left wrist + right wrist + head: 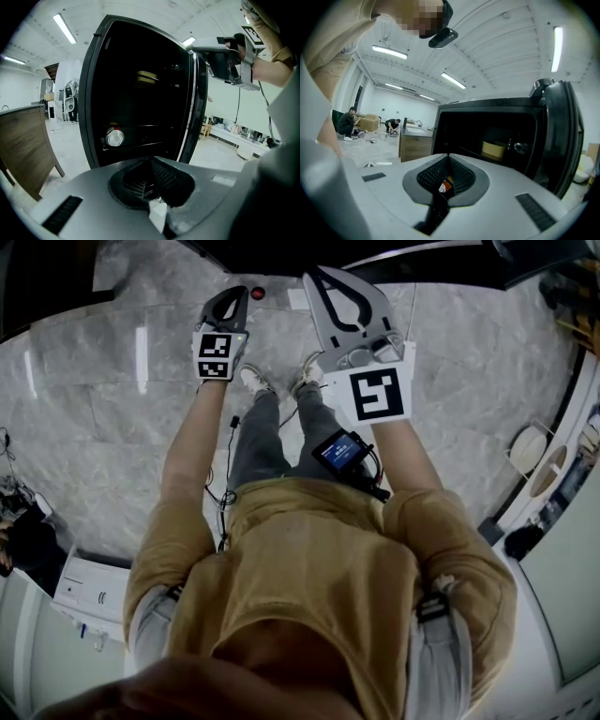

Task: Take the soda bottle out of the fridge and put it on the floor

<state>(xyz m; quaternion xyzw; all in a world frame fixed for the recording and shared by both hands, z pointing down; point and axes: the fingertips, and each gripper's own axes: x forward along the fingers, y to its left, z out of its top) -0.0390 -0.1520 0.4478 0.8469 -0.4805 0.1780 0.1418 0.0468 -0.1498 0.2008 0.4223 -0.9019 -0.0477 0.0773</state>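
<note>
Barely begun: fridge point(91, 103) open, nothing taken out.
Shows left gripper point(152, 161) and right gripper point(449, 159) closed, empty, with likely soda bottle point(115, 138) on shelf, lower left of left gripper view.

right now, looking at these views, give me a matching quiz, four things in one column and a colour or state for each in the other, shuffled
Things:
1. left gripper
2. tub on a shelf in the fridge
3. floor
4. cabinet beside the fridge

Colour or state:
a. pale grey marble
b. jaws together
c. brown wood
d. yellow

Pairs: 1-b, 2-d, 3-a, 4-c
</note>
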